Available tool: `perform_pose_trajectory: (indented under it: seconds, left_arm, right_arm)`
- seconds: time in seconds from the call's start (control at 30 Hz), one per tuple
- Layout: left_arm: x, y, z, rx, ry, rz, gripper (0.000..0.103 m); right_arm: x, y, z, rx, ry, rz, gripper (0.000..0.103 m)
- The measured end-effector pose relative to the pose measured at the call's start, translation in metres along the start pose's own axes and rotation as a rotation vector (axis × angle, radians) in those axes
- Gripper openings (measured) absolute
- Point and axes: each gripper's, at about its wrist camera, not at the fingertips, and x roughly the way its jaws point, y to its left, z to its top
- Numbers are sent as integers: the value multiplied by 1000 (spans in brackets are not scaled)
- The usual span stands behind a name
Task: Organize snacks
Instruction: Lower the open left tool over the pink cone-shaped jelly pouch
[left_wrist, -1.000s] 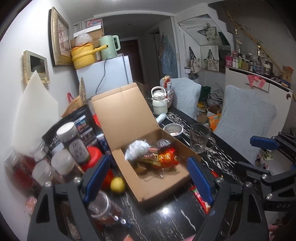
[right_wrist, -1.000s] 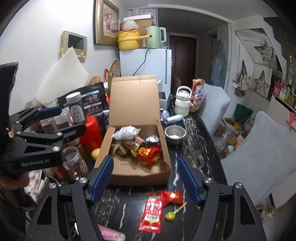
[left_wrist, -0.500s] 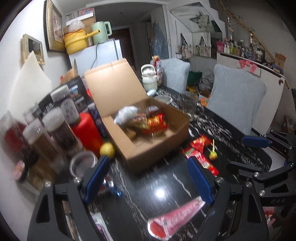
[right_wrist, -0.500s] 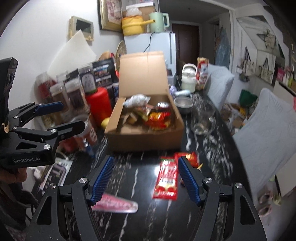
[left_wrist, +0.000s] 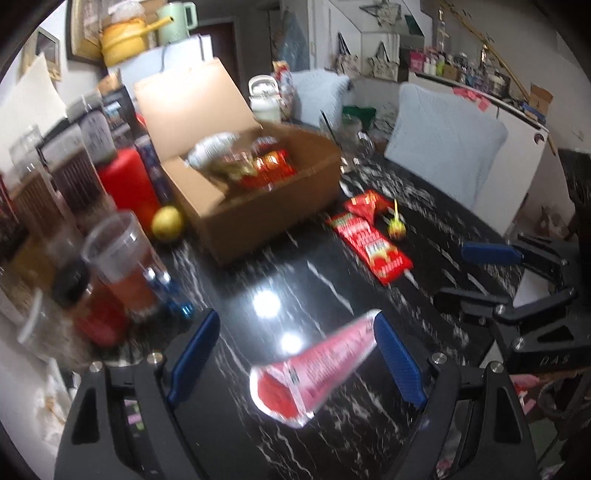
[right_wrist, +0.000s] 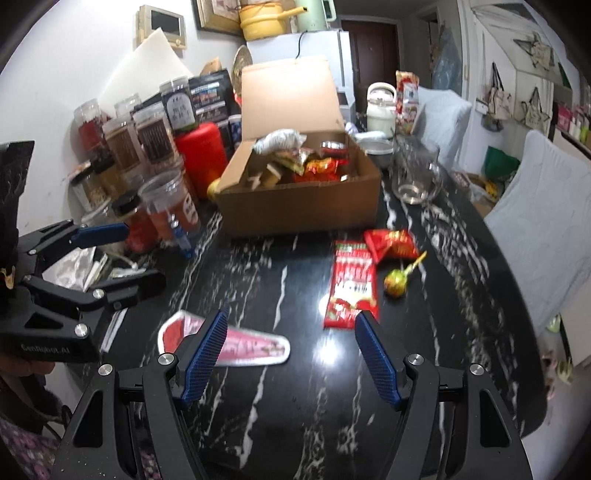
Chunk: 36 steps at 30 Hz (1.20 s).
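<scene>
We are at the pickup step: the open cardboard box at twelve o'clock already holds snacks, while four lie loose on the black marble table. Our left gripper, jaws spread, frames the pink cone-shaped packet; it needs lowering and closing. Our right gripper, also spread and empty, faces the long red sachet, the small red packet and the lollipop at one o'clock.

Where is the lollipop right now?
The lollipop lies on the black marble table, right of the long red snack packet and below the small red packet.
</scene>
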Motion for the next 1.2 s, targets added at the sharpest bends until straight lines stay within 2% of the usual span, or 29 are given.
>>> perform_pose_trajectory:
  seconds: [0.33,0.6,0.73,1.2]
  left_arm:
    - [38,5,-40,-20,129,-68,86]
    - [72,2,-63,-10,247,13,87]
    - [75,2,-64,-41,232,-27,86]
    - [105,-8,-34,-132,190,42,86]
  right_arm:
    - [16,-5,-34,48,68,21,72]
    - [22,-12,-44,80,96,8,72]
    - [24,-18,-44,97,101,4,72]
    - [34,-39,-40,139,114,2,72]
